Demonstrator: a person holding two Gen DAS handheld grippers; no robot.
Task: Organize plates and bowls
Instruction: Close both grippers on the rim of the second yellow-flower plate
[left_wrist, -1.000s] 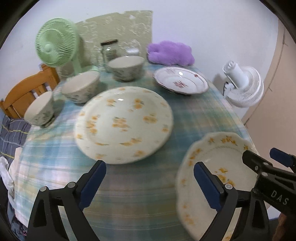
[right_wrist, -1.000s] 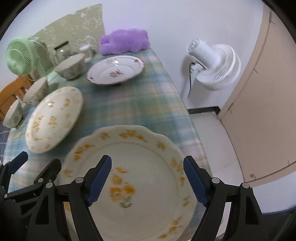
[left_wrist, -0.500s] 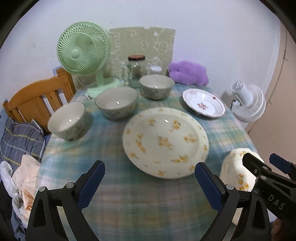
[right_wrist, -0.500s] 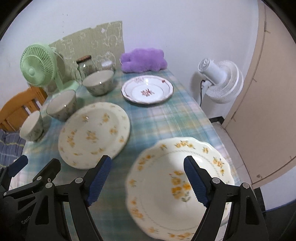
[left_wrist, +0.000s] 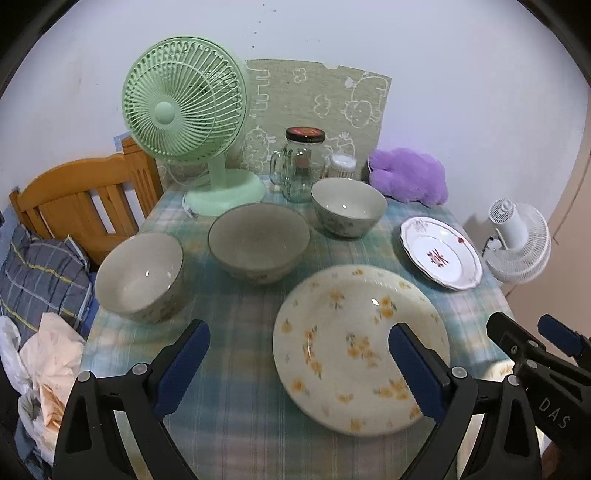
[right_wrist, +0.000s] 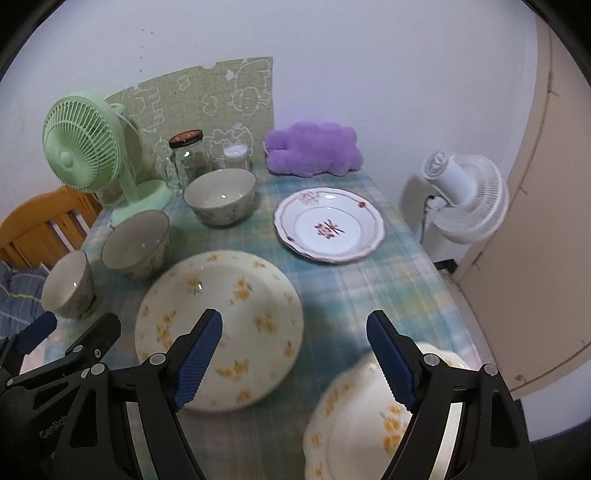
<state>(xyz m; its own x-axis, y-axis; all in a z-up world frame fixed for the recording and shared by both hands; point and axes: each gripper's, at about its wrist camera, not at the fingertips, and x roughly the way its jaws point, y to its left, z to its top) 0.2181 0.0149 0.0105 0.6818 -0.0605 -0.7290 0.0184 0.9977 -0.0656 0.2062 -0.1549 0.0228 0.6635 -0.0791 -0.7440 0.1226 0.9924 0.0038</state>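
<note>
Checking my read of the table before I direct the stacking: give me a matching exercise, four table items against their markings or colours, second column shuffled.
Column one:
1. round plate
2. scalloped plate
3. far plate
4. desk fan

Column two:
A. white with a red motif in its centre
B. pale green
C. cream with yellow flowers, smooth rim, mid-table
D. cream with yellow flowers, wavy rim, at the near edge under the right gripper

Pairs: 1-C, 2-D, 3-A, 4-B
</note>
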